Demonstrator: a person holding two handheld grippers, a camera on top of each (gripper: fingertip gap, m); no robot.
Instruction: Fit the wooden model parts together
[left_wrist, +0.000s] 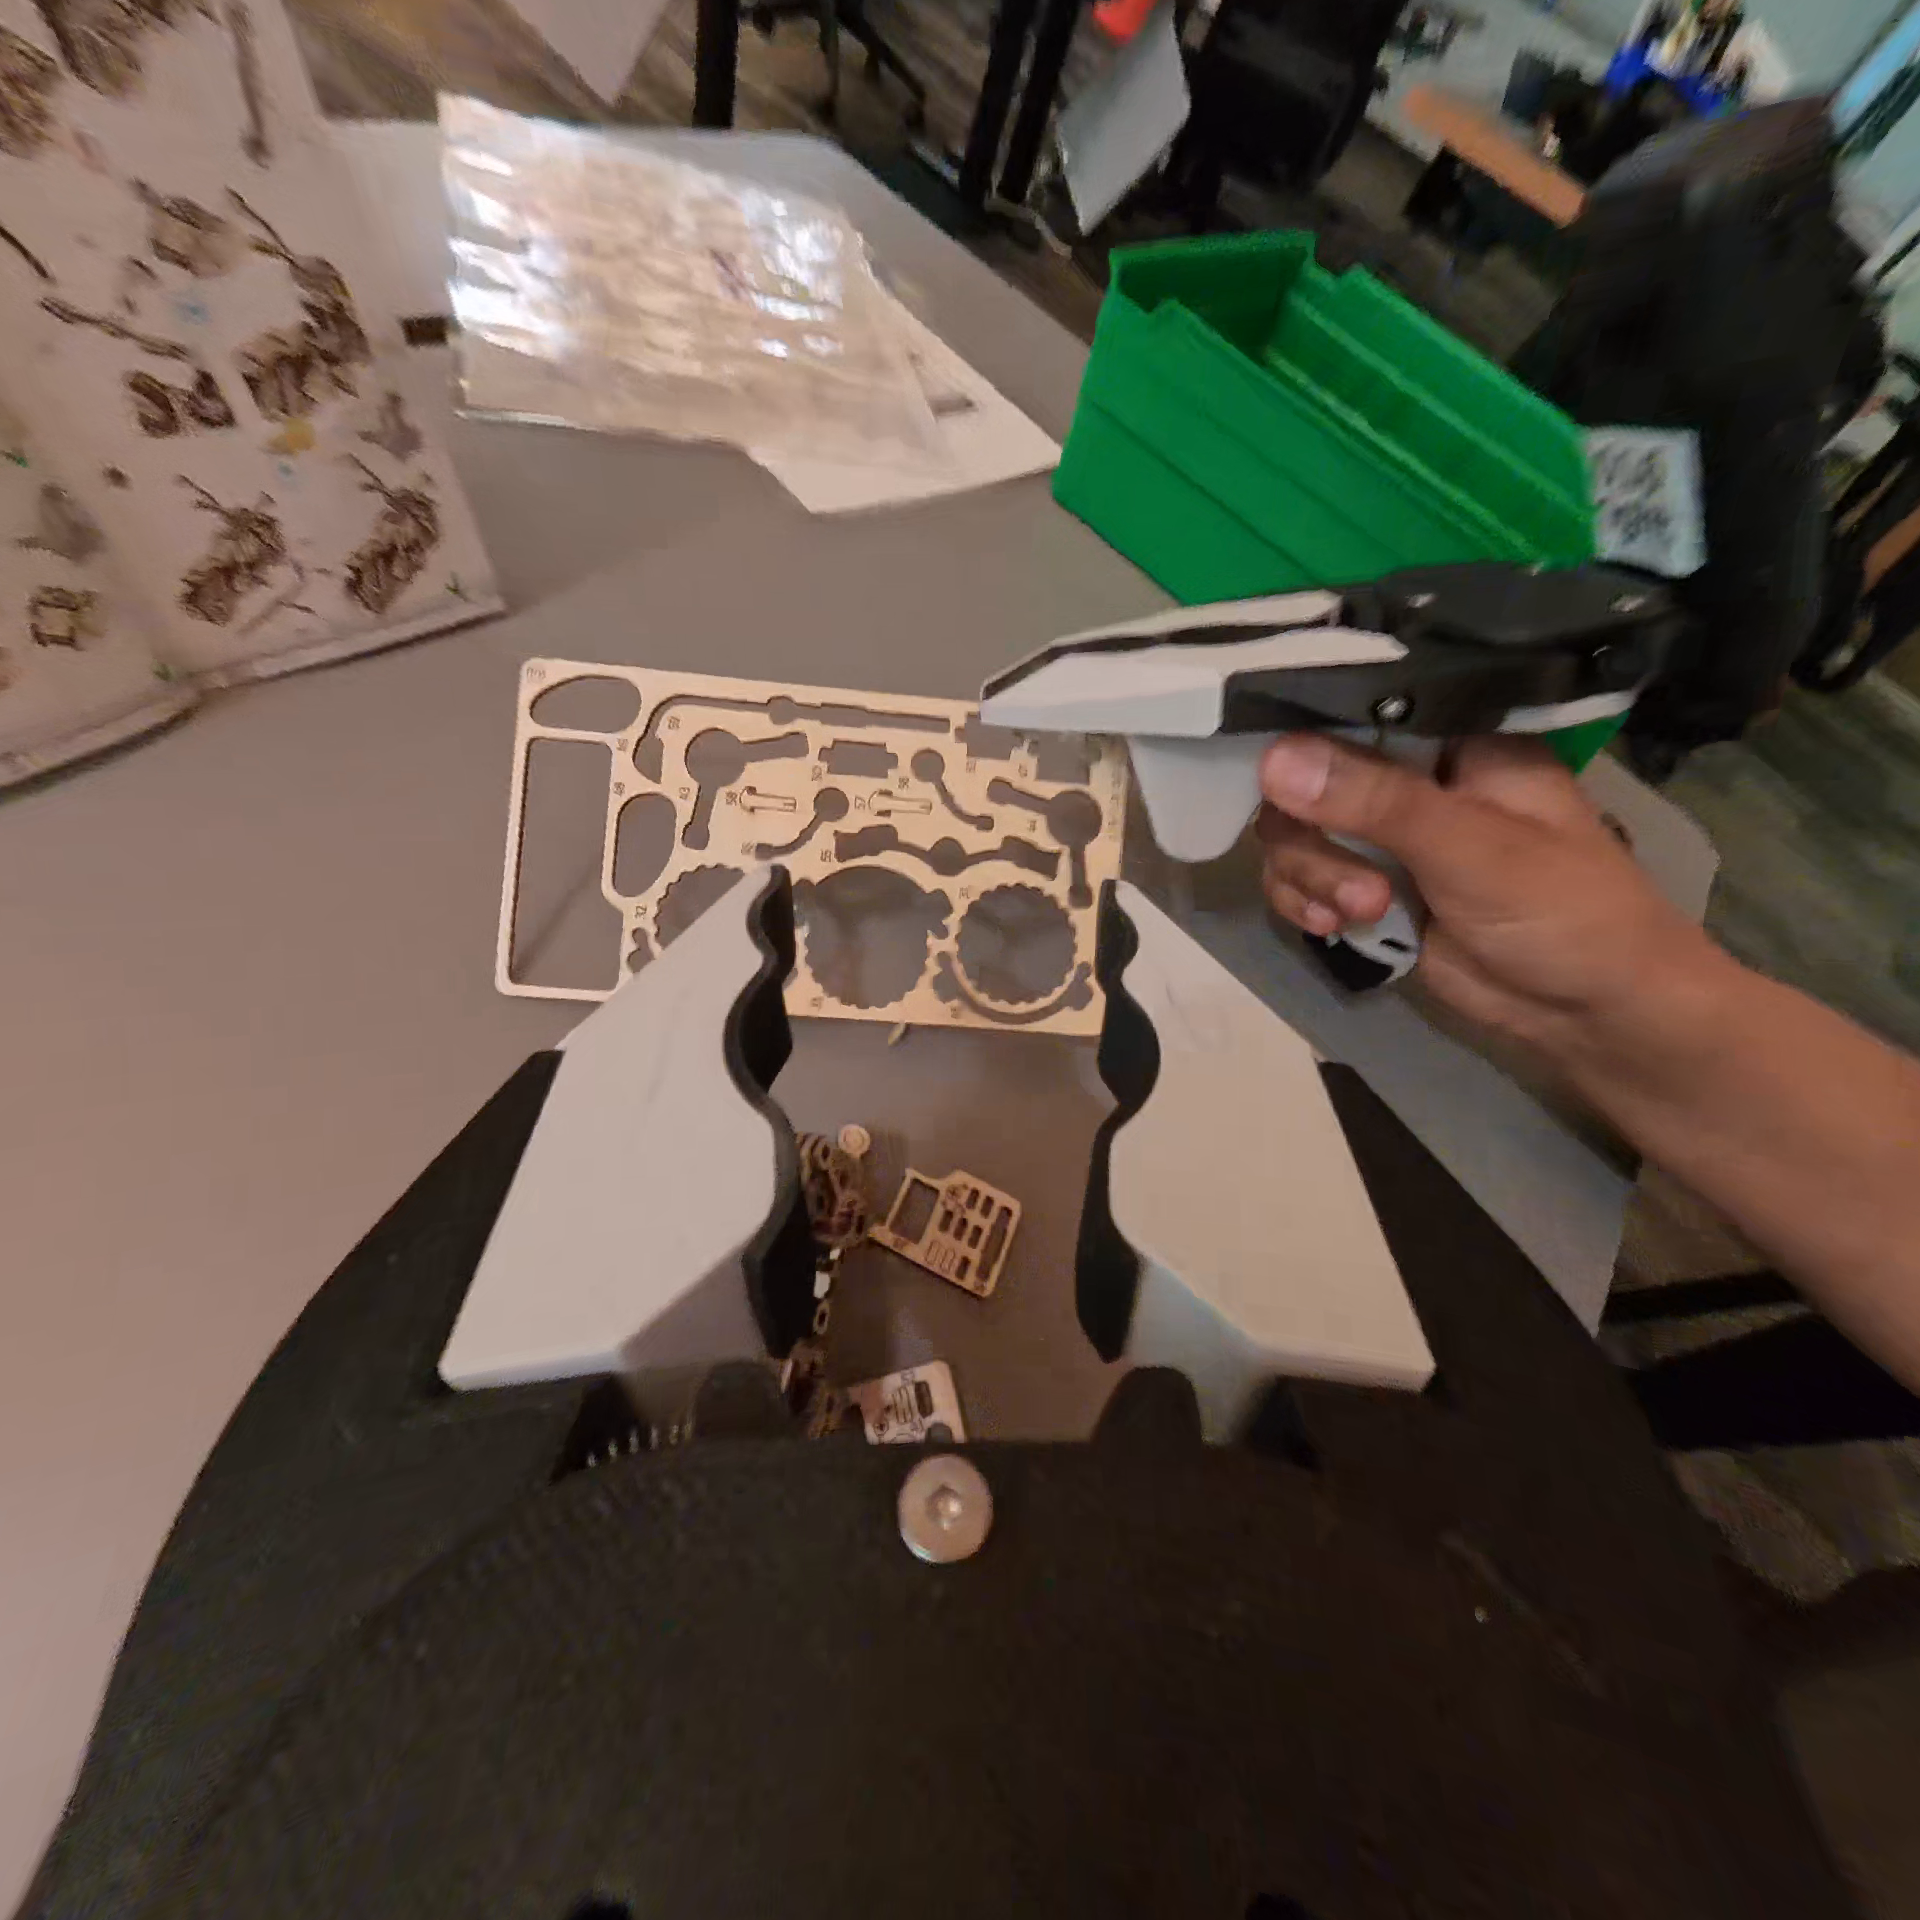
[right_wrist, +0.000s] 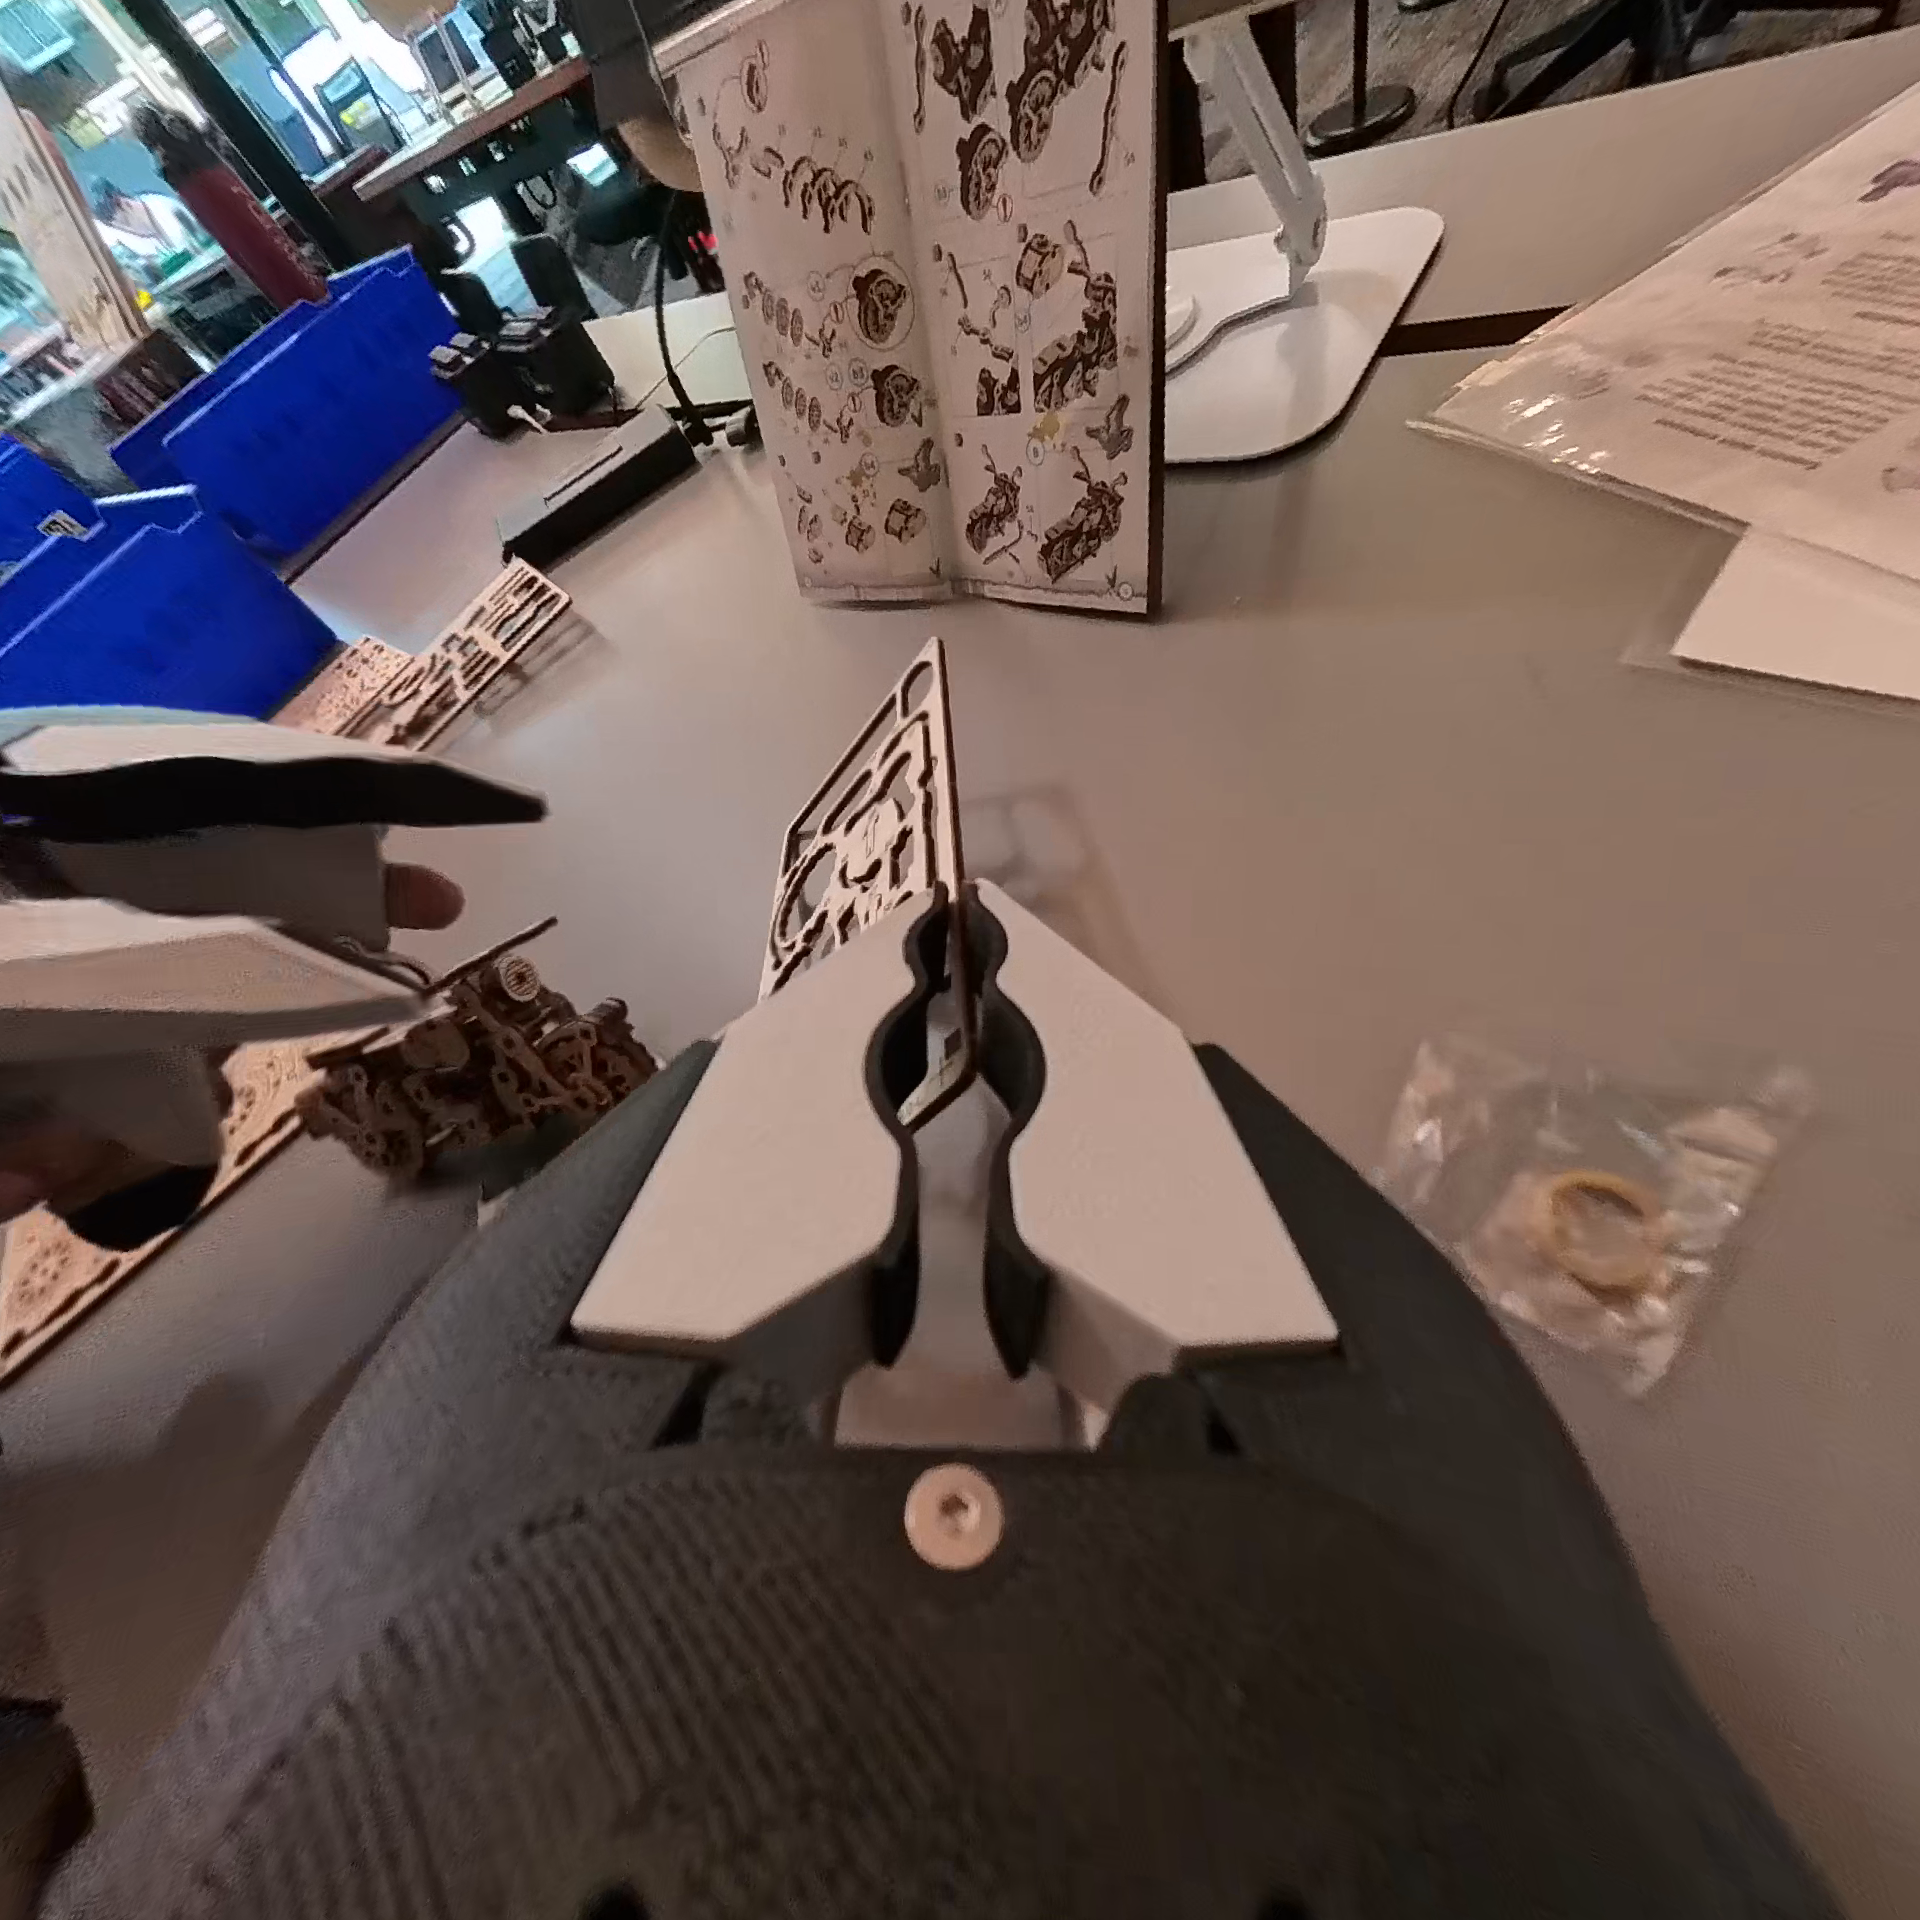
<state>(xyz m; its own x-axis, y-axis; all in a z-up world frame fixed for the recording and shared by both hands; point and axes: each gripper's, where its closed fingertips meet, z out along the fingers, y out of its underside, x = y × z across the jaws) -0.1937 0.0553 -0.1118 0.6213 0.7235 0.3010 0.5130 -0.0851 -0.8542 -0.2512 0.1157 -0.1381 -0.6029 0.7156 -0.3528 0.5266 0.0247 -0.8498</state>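
Observation:
My right gripper (right_wrist: 961, 896) is shut on the edge of a thin wooden parts sheet (right_wrist: 883, 831) with many cut-out holes and holds it upright above the table. In the left wrist view the sheet (left_wrist: 810, 831) faces the camera, and the right gripper (left_wrist: 992, 701) pinches its upper right edge. My left gripper (left_wrist: 940, 899) is open and empty just in front of the sheet; it also shows in the right wrist view (right_wrist: 473, 909). A partly built wooden model (right_wrist: 478, 1060) lies on the table below it, with small loose wooden pieces (left_wrist: 945, 1231).
An instruction booklet (right_wrist: 956, 312) stands upright at the back. More wooden sheets (right_wrist: 468, 644) and blue bins (right_wrist: 208, 468) are at the left. A green bin (left_wrist: 1299, 436), sleeved papers (right_wrist: 1714, 312) and a plastic bag of rubber bands (right_wrist: 1590, 1205) lie to the right. Left tips to right tips: about 9 cm.

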